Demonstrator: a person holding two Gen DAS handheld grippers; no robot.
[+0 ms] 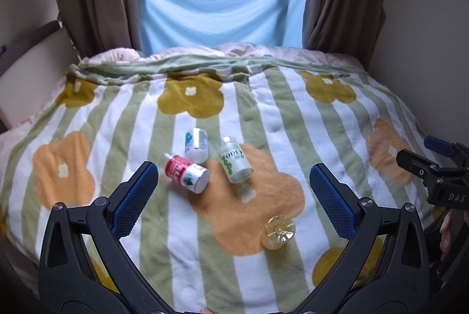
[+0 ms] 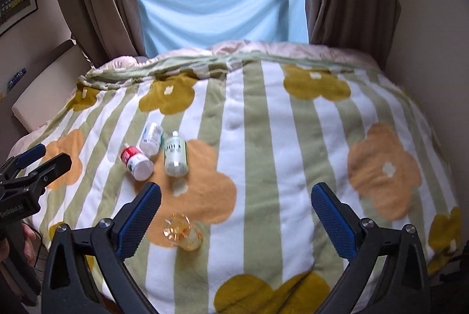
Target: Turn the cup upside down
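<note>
Apparently done: cup [image 1: 279,230] stood base-up on the bed [image 1: 293,120], near the front edge, apart from three bottles [image 1: 205,158]. Left tool [image 1: 233,198] and right tool [image 2: 236,214] both spread, empty. If anything, next move was just checking it sat stable.

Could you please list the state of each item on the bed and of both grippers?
Small clear yellowish glass cup: standing on blanket, ungripped.
Red-labelled white bottle: lying down.
Blue-labelled white bottle: lying down.
Green-labelled clear bottle: lying down.
Left gripper: open, empty.
Right gripper: open, empty.
</note>
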